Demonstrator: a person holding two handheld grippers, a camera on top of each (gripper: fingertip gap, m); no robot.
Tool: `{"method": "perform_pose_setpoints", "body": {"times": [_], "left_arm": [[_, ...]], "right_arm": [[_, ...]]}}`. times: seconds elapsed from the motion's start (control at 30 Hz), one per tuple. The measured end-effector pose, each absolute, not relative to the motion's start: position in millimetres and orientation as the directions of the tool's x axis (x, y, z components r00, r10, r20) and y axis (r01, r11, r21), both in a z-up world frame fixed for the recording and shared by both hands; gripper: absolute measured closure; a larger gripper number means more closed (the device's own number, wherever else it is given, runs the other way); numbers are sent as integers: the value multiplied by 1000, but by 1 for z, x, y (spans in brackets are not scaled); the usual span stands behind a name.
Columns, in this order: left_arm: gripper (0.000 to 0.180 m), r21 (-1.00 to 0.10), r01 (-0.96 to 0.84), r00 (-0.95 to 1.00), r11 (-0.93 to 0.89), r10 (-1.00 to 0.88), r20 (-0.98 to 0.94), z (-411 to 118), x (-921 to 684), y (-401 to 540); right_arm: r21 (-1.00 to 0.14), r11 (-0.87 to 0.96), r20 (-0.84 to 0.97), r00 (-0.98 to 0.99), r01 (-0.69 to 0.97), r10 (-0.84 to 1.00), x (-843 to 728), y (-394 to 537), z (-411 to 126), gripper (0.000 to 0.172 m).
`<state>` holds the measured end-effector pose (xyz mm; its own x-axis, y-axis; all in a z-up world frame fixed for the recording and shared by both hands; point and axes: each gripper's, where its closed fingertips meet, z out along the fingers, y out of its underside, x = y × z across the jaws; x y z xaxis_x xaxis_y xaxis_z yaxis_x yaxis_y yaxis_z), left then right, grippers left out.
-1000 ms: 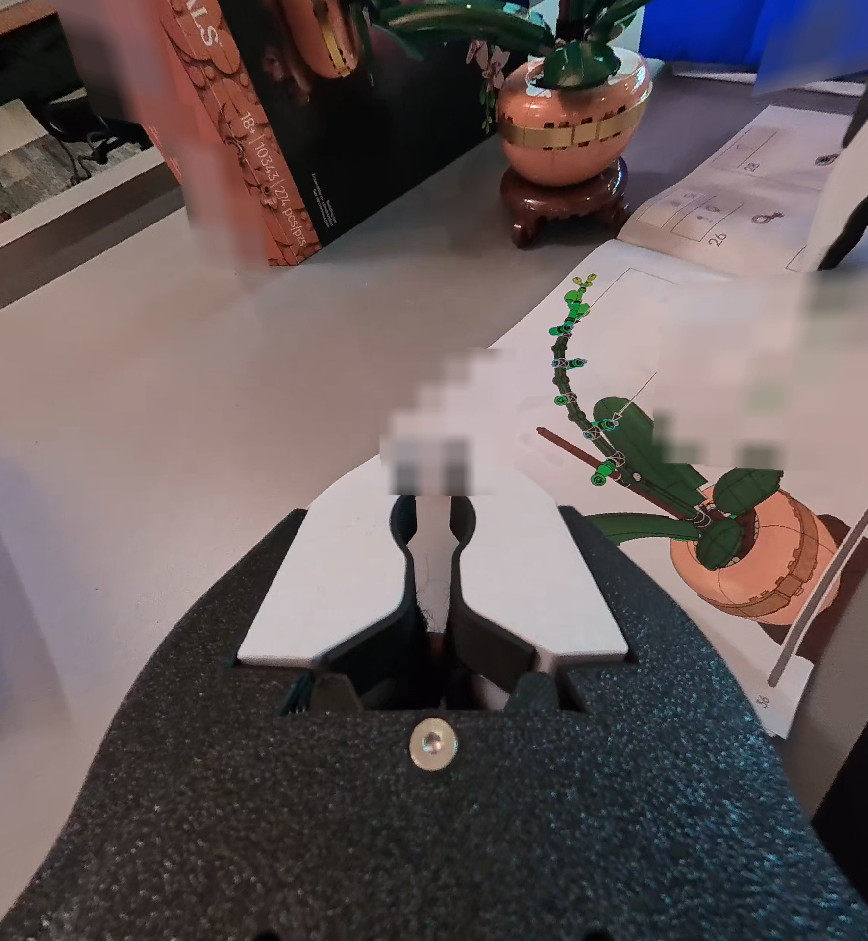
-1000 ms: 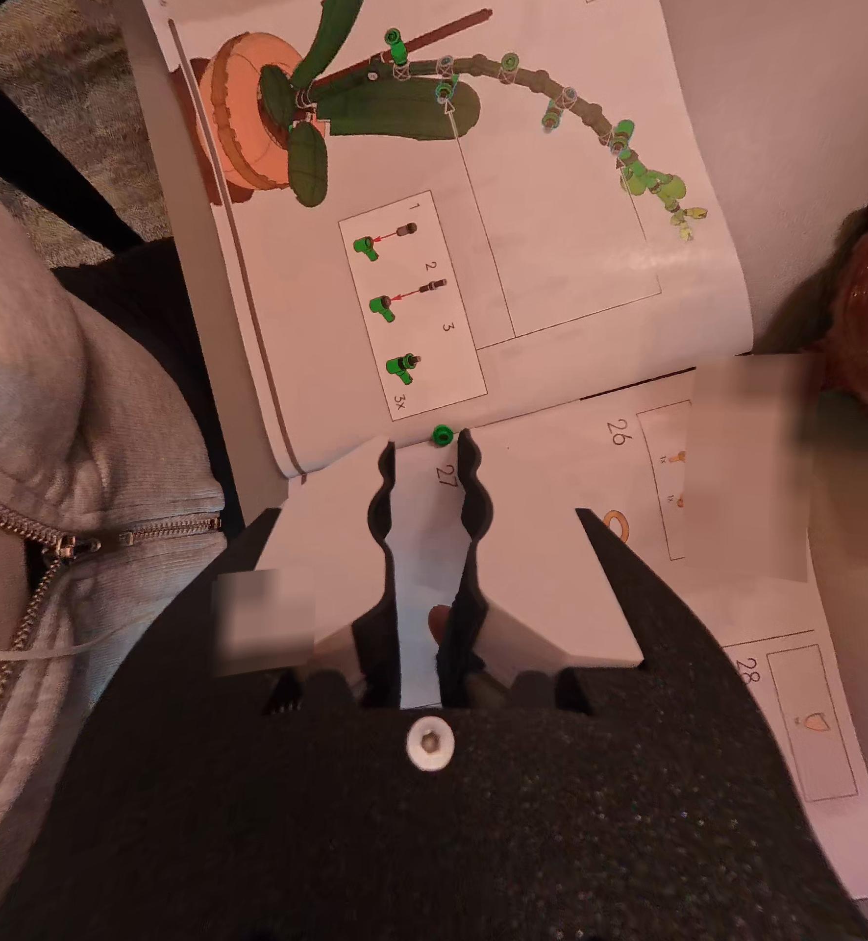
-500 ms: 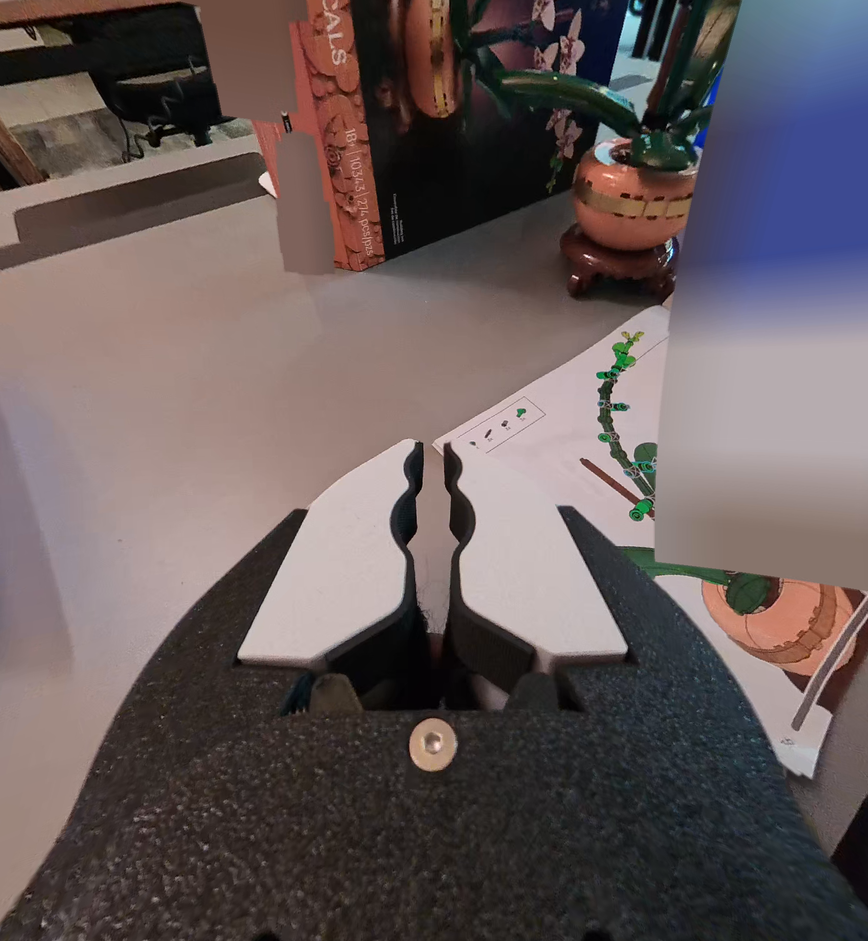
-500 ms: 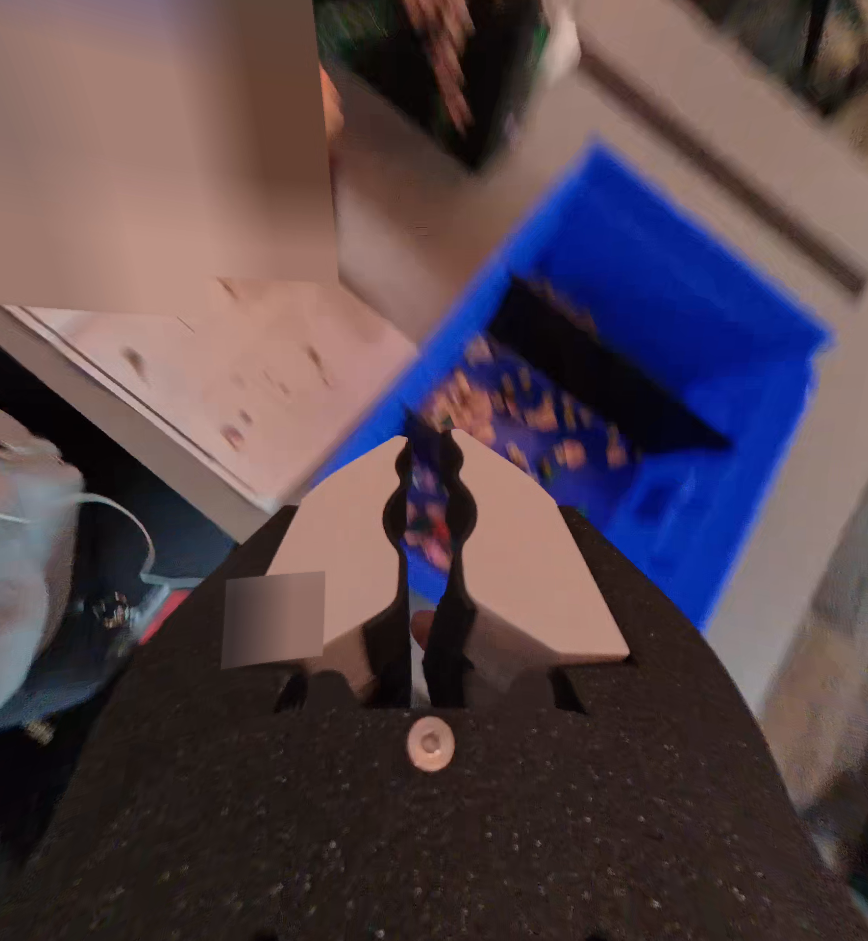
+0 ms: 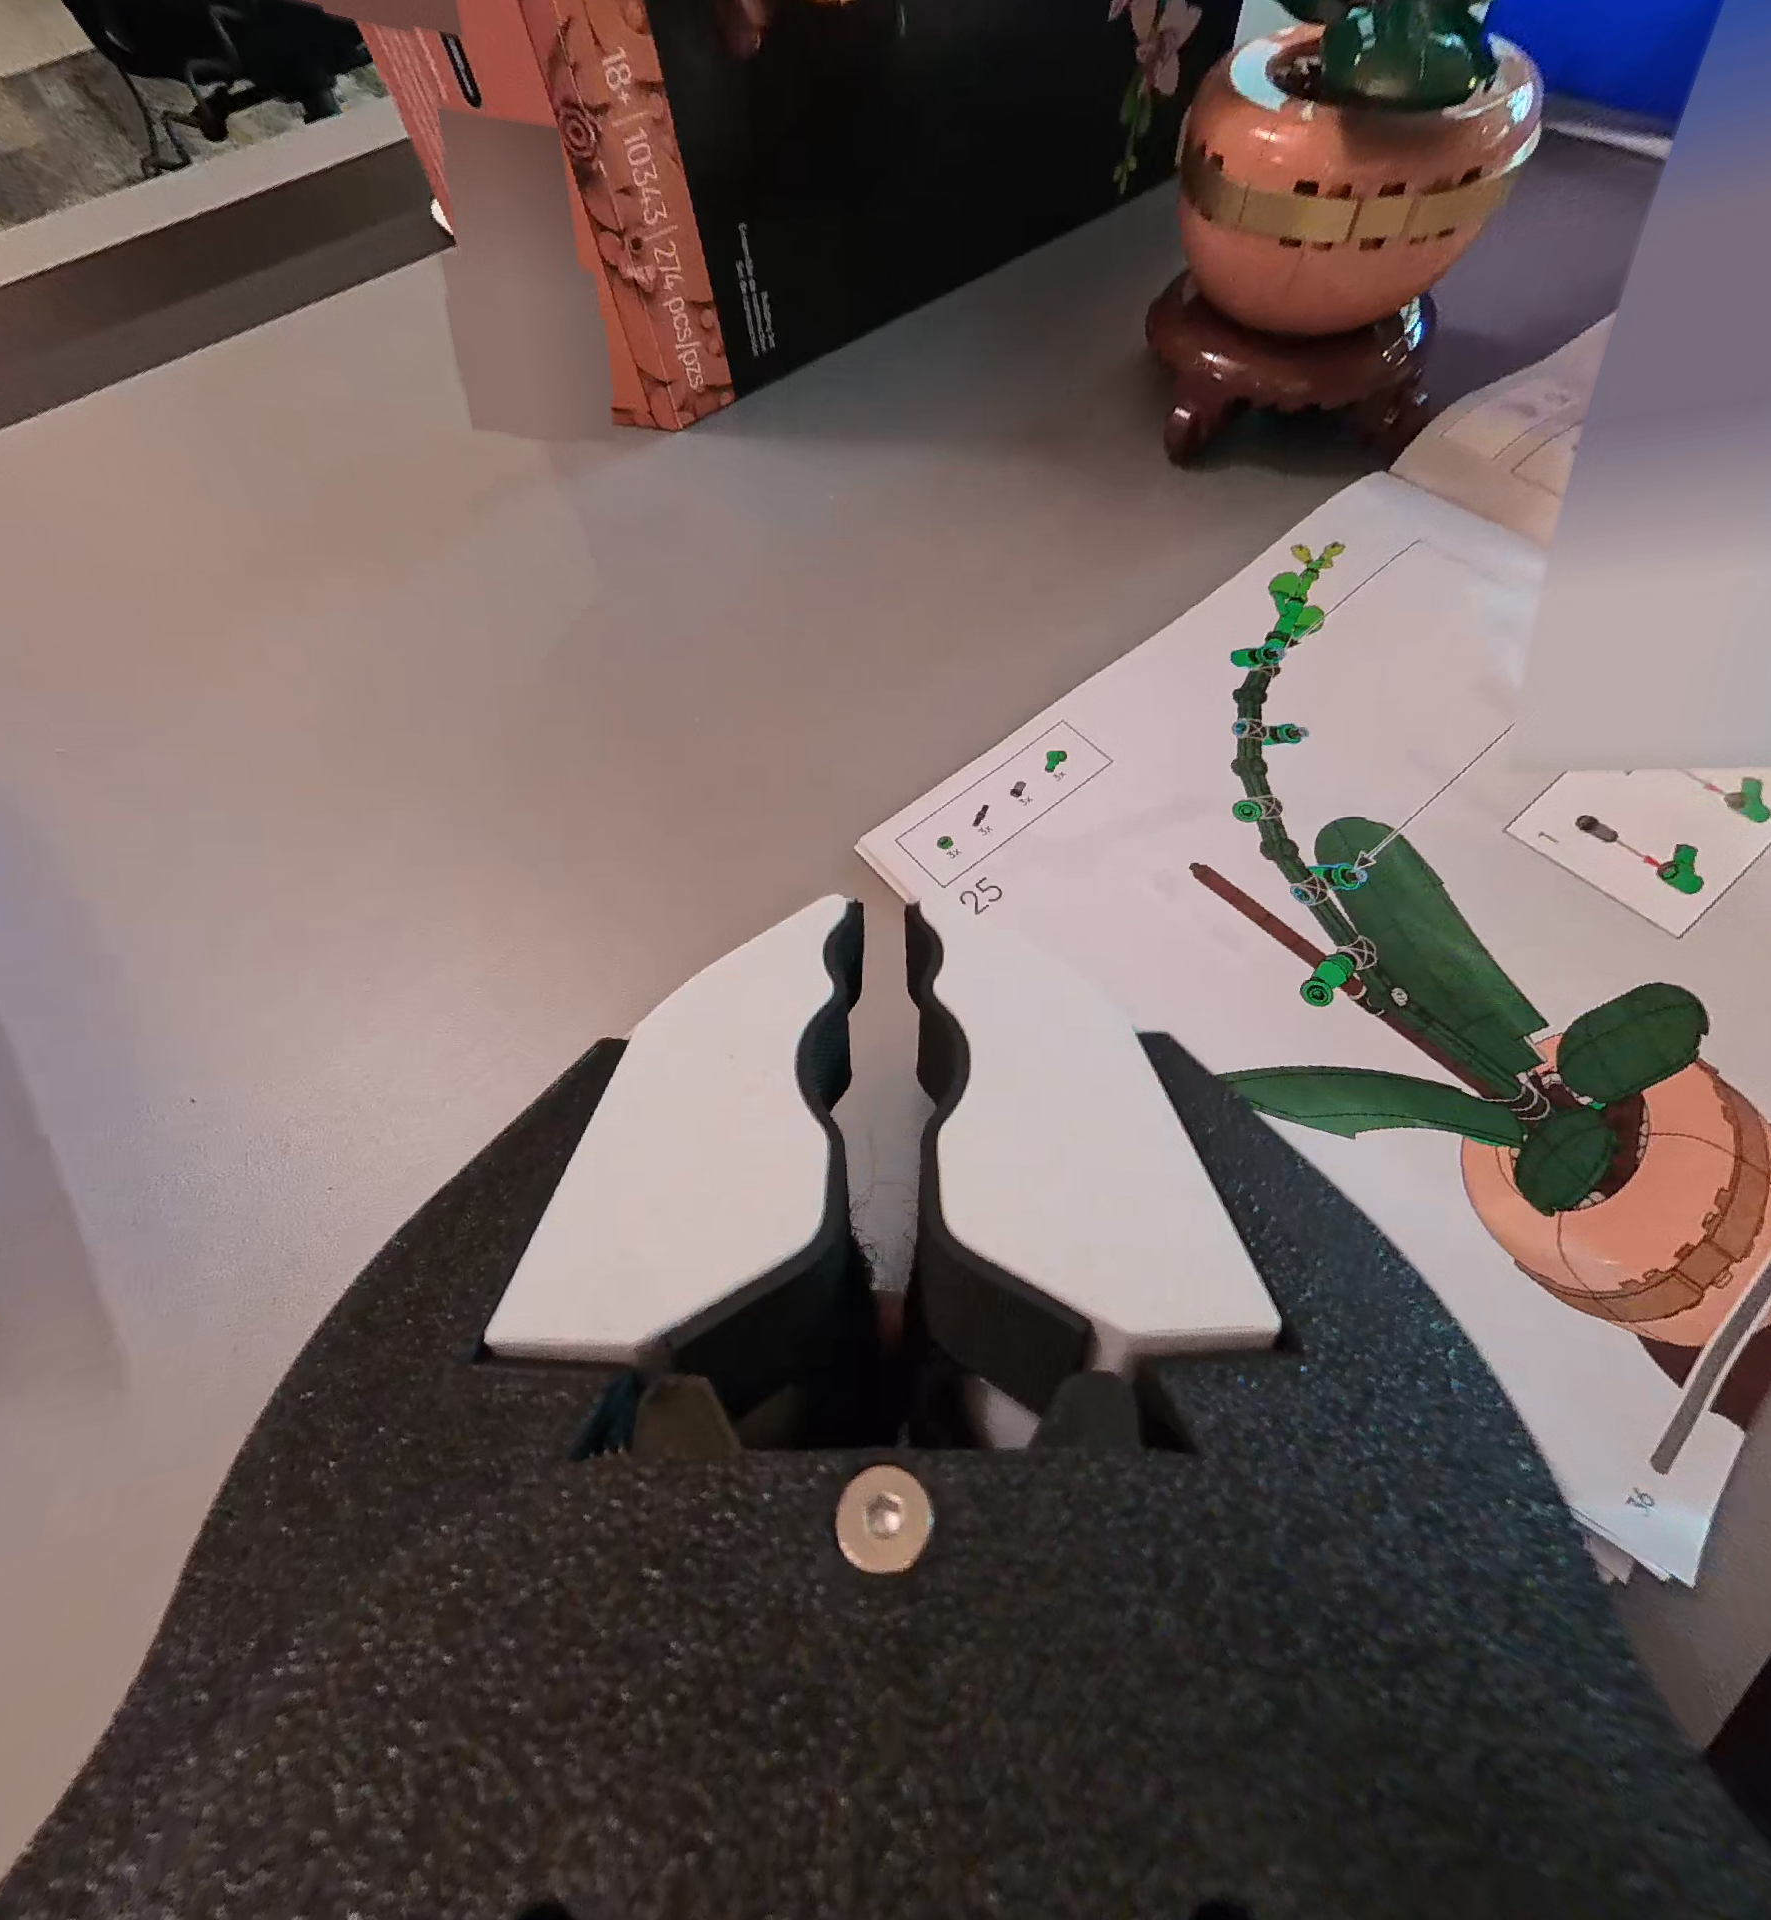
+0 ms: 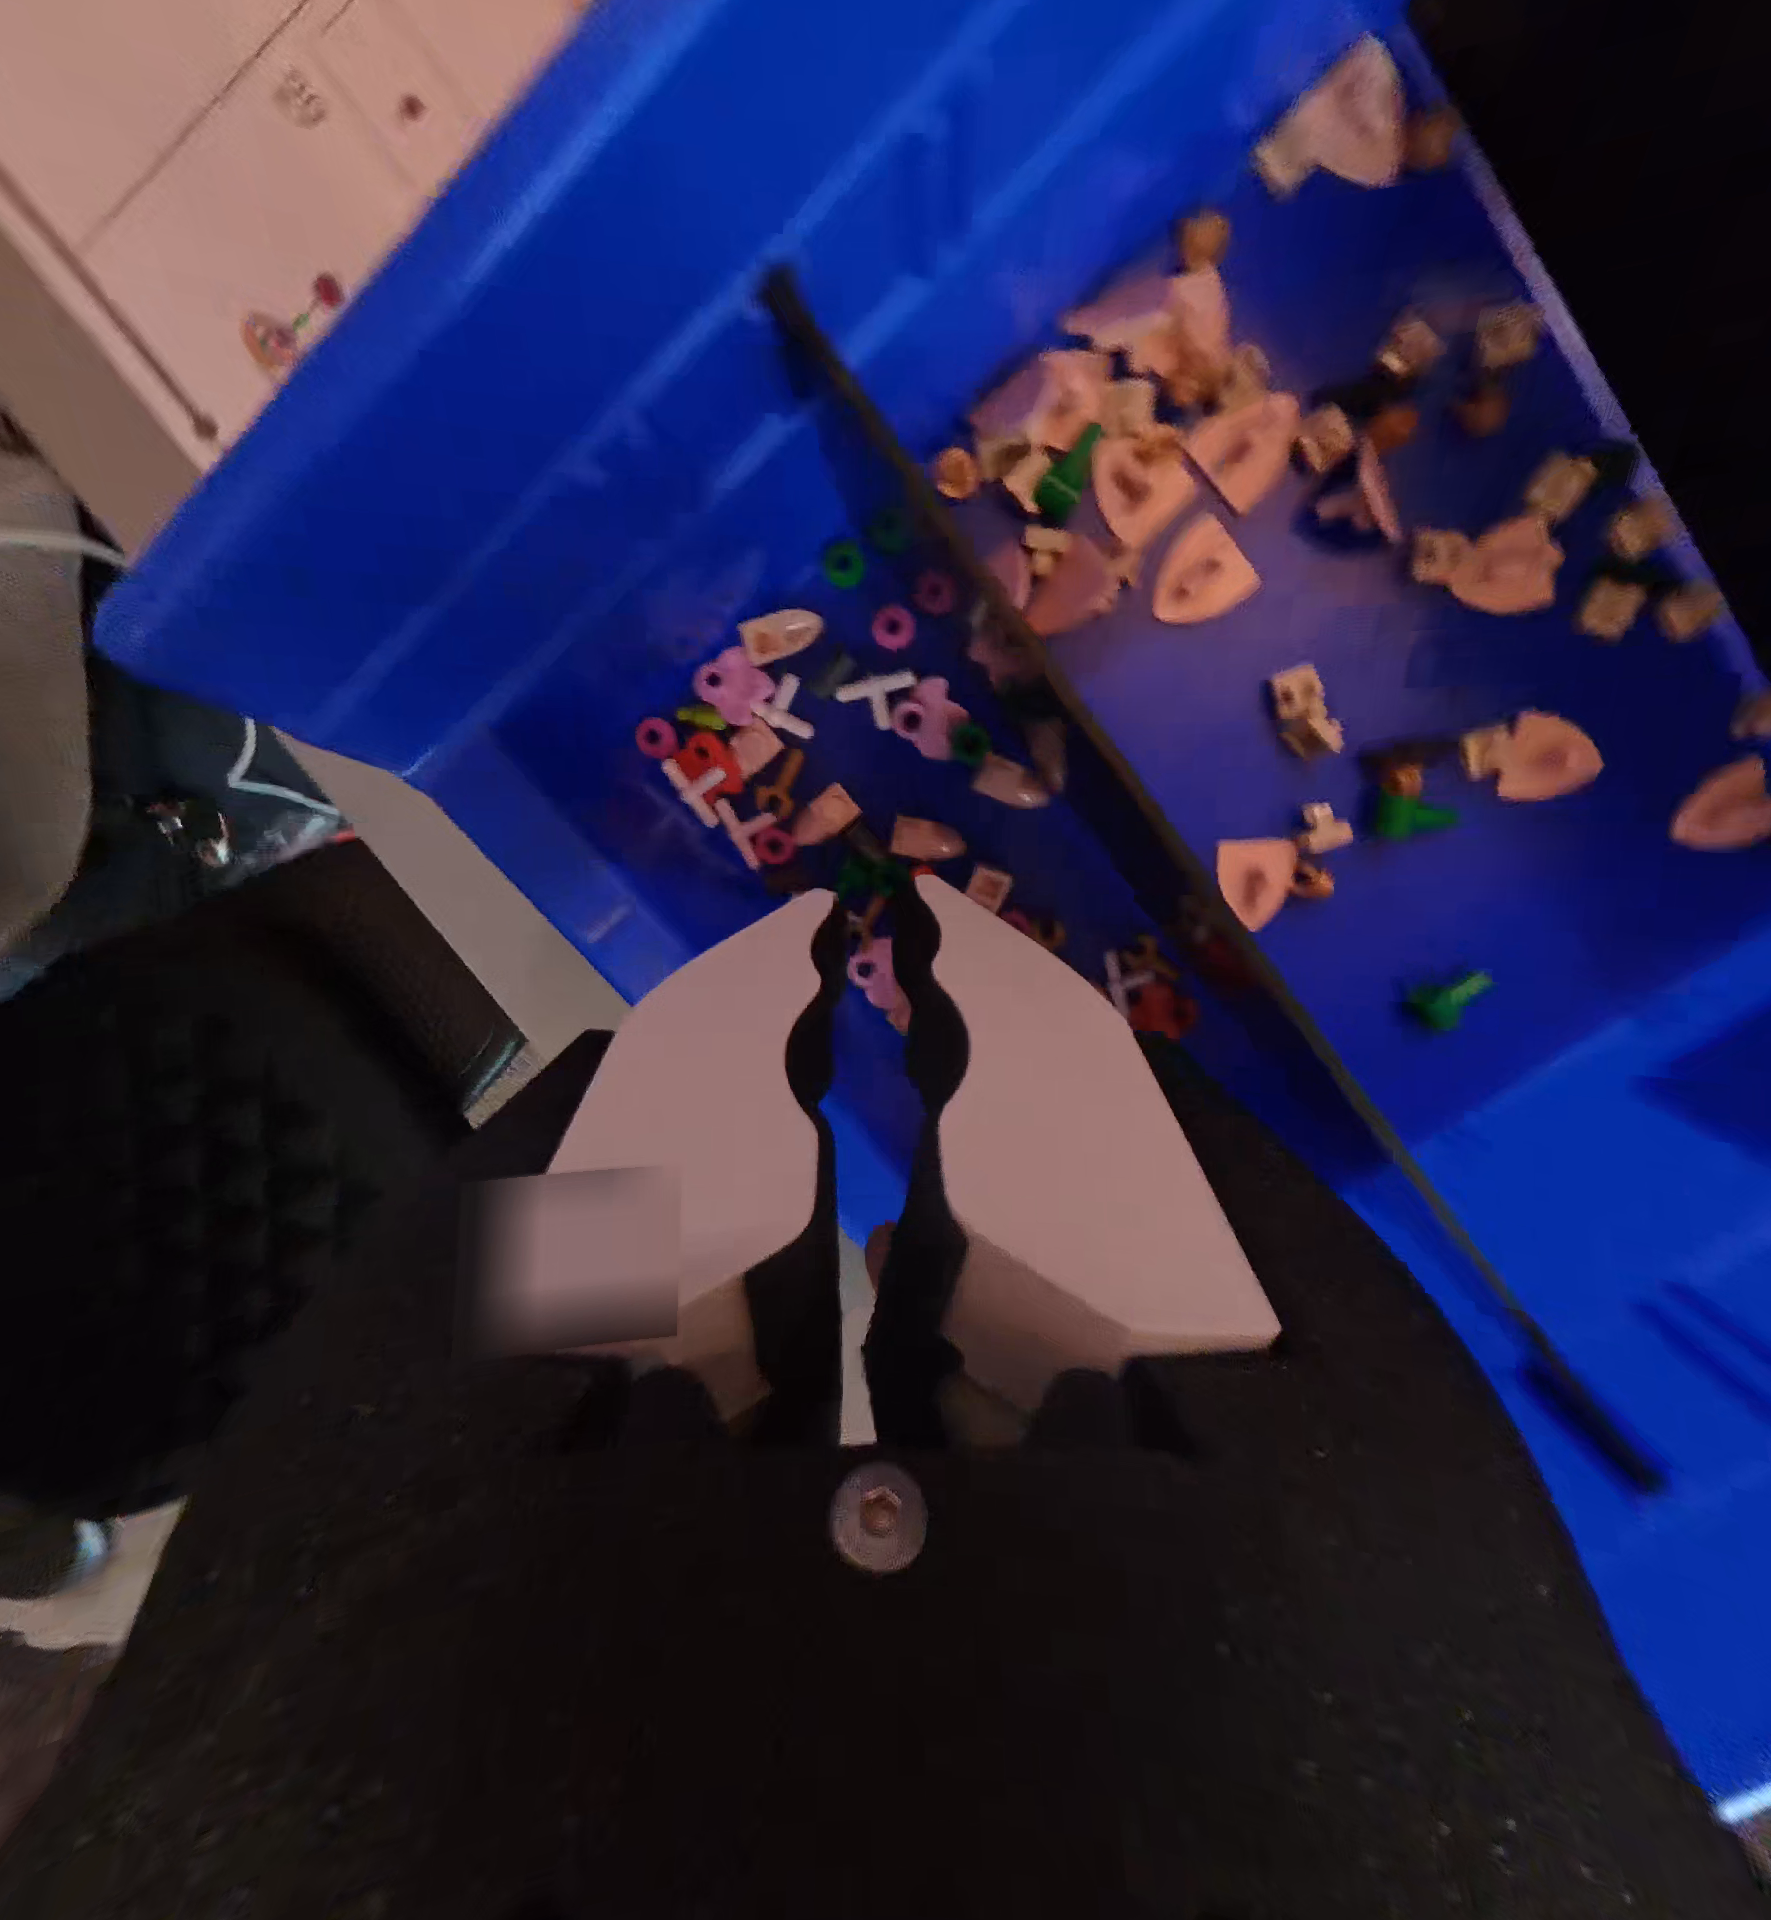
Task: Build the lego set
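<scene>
over the blue bin [image 6: 507, 436], the right gripper [image 6: 873, 891] points down into the near compartment, fingers a narrow way apart with nothing pinched — the small pieces seen between them lie on the bin floor below. nearest its tips is a dark green piece [image 6: 865, 871] in a loose pile of pink rings, white t-shaped bits and tan petal shapes; view is blurred, so finer detail is unclear. a thin black divider [image 6: 1120, 769] splits the bin, with bigger cream and tan pieces spread on the far side. sorting by compartment likely keeps the small parts easy to find.

the left gripper [image 5: 883, 912] hangs low over the grey table [image 5: 341, 727], fingers slightly spread and bare, just beside the near corner of the open instruction booklet [image 5: 1120, 935]. the booklet lies flat, showing a drawn green stem in a peach pot — probably left open for reference. behind it stand the built brick pot [image 5: 1348, 229] on a dark brown stand and the upright product box [image 5: 756, 187], well apart from the gripper.
</scene>
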<state>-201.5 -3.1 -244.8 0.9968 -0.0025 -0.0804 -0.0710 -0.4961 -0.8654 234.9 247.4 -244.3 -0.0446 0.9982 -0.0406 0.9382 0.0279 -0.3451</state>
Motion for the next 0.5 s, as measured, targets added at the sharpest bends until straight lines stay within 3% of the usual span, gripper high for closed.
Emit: {"method": "perform_pose_setpoints", "body": {"times": [0.03, 0.1, 0.23, 0.5], "left_arm": [[174, -861, -74, 997, -503, -5, -82, -246, -201, -3], [174, -852, -74, 997, -519, -10, -80, -248, -201, -3], [174, -841, -80, 996, -535, -9, -89, -251, -201, -2], [173, -842, -71, 996, -535, 3, -85, -251, -202, -2]], "right_arm": [[-336, 86, -17, -98, 938, 995, 233, 247, -247, 166], [-309, 194, 31, -194, 931, 981, 231, 251, -252, 166], [-237, 243, 0, -251, 941, 968, 231, 255, -263, 167], [-246, 330, -1, -341, 911, 940, 229, 251, -264, 172]]}}
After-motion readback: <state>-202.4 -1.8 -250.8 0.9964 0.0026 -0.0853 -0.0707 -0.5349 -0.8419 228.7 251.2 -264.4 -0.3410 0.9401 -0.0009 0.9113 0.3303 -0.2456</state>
